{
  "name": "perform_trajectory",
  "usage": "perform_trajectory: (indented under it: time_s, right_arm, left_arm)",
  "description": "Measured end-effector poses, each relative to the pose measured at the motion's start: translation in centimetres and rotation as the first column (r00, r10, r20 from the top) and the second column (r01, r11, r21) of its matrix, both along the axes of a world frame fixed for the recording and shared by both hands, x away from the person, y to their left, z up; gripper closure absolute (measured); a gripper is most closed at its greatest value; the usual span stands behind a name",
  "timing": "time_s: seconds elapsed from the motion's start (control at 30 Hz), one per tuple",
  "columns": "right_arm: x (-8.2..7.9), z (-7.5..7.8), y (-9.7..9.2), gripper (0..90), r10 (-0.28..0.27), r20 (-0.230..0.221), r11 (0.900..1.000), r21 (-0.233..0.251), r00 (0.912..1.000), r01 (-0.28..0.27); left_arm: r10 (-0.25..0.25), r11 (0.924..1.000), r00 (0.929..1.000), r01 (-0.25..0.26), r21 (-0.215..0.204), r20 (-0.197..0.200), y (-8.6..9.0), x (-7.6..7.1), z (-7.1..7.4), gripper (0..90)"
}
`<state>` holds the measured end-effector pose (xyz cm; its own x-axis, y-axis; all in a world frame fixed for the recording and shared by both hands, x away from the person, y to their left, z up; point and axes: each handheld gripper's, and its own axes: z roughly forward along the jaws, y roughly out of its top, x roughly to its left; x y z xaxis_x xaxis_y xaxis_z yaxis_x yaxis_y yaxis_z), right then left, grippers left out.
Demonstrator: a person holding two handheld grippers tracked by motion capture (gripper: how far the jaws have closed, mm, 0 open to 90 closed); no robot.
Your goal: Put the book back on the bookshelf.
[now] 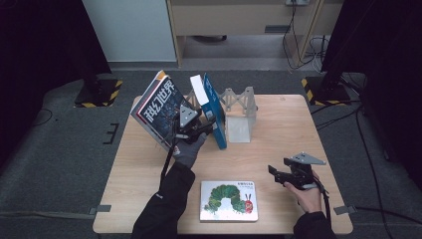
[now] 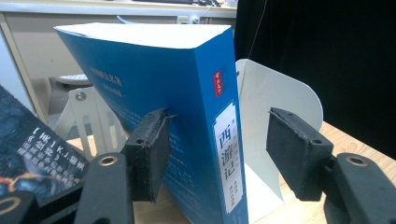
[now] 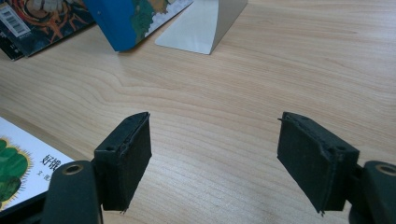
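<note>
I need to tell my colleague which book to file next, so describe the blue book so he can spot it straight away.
At the far middle of the wooden table stands a white metal bookend. Leaning against its left side is the thick blue book, nearly upright. Unlike the dark magazine tilting beside it, it has a white spine label.

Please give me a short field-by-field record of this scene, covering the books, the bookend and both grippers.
surface: wooden table
blue book: upright but tilted, beside the white bookend
dark book: leaning, left of the blue book
picture book: flat near the table's front edge
left gripper: jaws around the blue book's spine; left pad at the cover, right pad clear of it
right gripper: open, nothing between the jaws, low over bare table
</note>
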<state>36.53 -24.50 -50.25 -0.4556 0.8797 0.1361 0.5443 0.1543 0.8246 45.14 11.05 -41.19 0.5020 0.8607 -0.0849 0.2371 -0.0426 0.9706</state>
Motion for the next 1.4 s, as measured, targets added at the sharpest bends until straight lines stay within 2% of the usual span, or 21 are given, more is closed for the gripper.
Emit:
perform_trajectory:
  time_s: [0.13, 0.4, 0.77, 0.93, 1.4]
  right_arm:
    - [0.0, 0.1, 0.0, 26.6, 0.002, 0.003, 1.0, 0.0, 1.0, -0.002]
    - [0.0, 0.1, -0.3, 27.3, -0.001, 0.006, 1.0, 0.001, 1.0, 0.001]
    - [0.1, 0.0, -0.5, 28.2, -0.004, 0.001, 1.0, -0.003, 1.0, 0.004]
    - [0.1, 0.0, -0.6, 28.6, -0.005, 0.003, 1.0, -0.003, 1.0, 0.005]
    - [0.1, 0.0, -0.6, 29.3, -0.011, -0.001, 0.9999, -0.002, 0.9999, 0.011]
  left_arm:
    - [0.002, 1.0, 1.0, -0.002, -0.003, -0.003, -0.2, 0.1, 0.0, 37.6]
    - [0.052, 0.9981, 0.9986, -0.052, -0.032, -0.006, -0.6, 1.1, 0.2, 32.5]
    - [0.095, 0.9946, 0.9955, -0.095, -0.041, -0.004, -1.5, 2.4, 0.4, 28.3]
    - [0.076, 0.9963, 0.9971, -0.075, -0.043, 0.007, -2.1, 2.3, 0.5, 34.3]
    - [-0.021, 0.9982, 0.9995, 0.022, -0.056, 0.023, -3.5, 2.2, 0.0, 37.0]
